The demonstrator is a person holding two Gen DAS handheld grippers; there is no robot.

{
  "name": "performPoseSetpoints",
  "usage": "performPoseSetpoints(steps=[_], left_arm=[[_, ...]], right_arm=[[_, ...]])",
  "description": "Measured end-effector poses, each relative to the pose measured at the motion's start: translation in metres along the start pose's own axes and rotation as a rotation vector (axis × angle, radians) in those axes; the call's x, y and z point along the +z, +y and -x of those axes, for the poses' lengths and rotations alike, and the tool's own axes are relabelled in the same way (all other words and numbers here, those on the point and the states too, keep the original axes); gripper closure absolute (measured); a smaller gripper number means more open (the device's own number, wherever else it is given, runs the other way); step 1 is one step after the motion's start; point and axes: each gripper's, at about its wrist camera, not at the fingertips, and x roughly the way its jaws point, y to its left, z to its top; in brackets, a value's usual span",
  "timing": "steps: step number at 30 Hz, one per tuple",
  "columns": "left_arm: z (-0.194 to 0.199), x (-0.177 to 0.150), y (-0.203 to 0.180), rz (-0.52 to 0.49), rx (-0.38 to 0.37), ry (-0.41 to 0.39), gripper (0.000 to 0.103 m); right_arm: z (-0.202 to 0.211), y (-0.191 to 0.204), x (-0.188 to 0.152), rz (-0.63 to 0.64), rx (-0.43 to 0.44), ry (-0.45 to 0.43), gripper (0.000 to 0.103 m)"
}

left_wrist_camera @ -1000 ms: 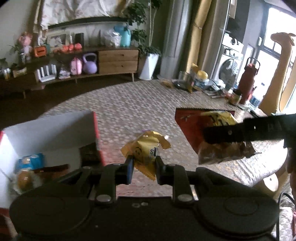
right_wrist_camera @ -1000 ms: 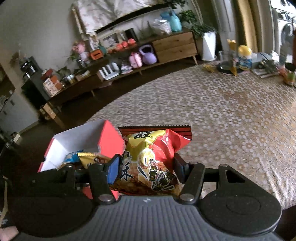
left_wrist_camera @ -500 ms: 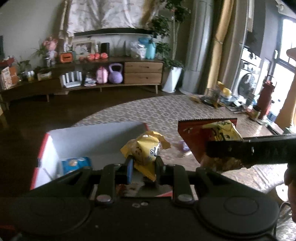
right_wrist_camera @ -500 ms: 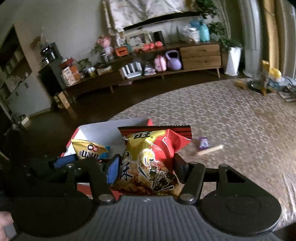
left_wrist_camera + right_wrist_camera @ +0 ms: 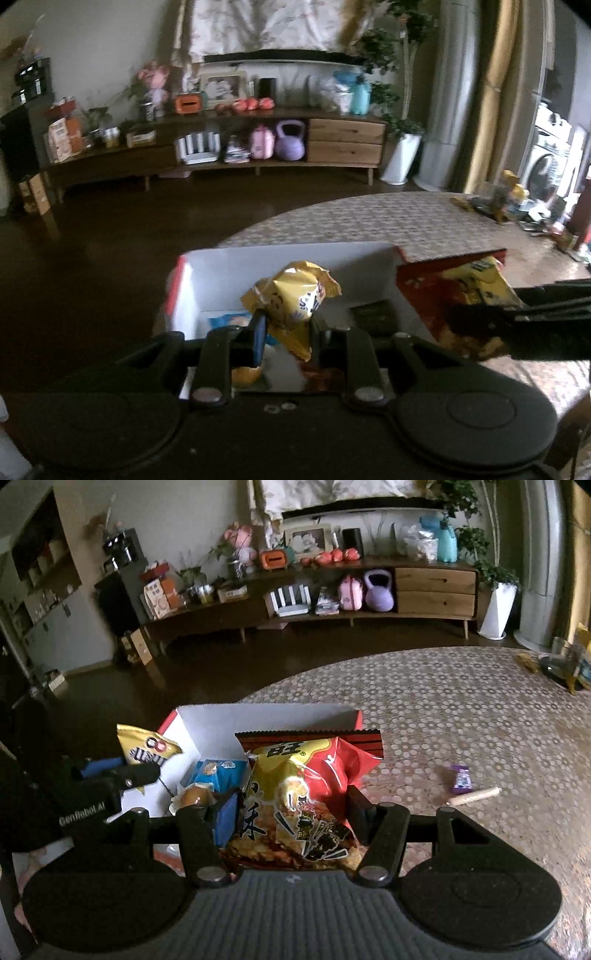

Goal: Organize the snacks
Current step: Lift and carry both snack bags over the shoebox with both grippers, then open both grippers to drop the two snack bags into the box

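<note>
Grippers sit side by side, both tilted downward over the red-and-white box (image 5: 266, 716). Nearest, the left gripper (image 5: 284, 334) pinches a small yellow snack packet (image 5: 291, 299) between narrow fingers, just above the box's open top. Beside it, the right gripper (image 5: 291, 812) clamps a large red-and-yellow snack bag (image 5: 306, 786) at the box's right edge (jaws about half spread around it). Inside lie a blue packet (image 5: 218, 771) and a round bun (image 5: 194, 797). Farther out on the patterned tabletop (image 5: 461, 709) rest a purple candy (image 5: 461, 777) and a pale stick (image 5: 476, 795).
</note>
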Motion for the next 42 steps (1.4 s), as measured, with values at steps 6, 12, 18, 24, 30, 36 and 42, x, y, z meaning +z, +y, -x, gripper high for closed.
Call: performPoseSetpoints(steps=[6, 12, 18, 24, 30, 36, 42], left_arm=[[-0.026, 0.002, 0.024, 0.025, 0.055, 0.037, 0.081], [-0.049, 0.001, 0.036, 0.021, 0.078, 0.065, 0.081], [-0.074, -0.001, 0.04, 0.014, 0.088, 0.097, 0.081], [-0.092, -0.006, 0.036, -0.002, 0.084, 0.132, 0.081], [-0.101, -0.012, 0.031, -0.021, 0.079, 0.168, 0.081], [-0.102, -0.015, 0.028, -0.03, 0.077, 0.181, 0.074], [-0.097, -0.016, 0.027, -0.022, 0.084, 0.178, 0.053]], right_arm=[[-0.031, 0.02, 0.008, 0.066, -0.027, 0.016, 0.044], [-0.066, 0.025, 0.017, 0.096, -0.051, 0.034, 0.043], [-0.096, 0.025, 0.02, 0.123, -0.049, 0.067, 0.043], [-0.108, 0.023, 0.017, 0.139, -0.033, 0.088, 0.043], [-0.113, 0.019, 0.012, 0.122, -0.018, 0.109, 0.042], [-0.11, 0.019, 0.01, 0.124, -0.038, 0.11, 0.03], [-0.106, 0.019, 0.004, 0.13, -0.045, 0.124, 0.028]])
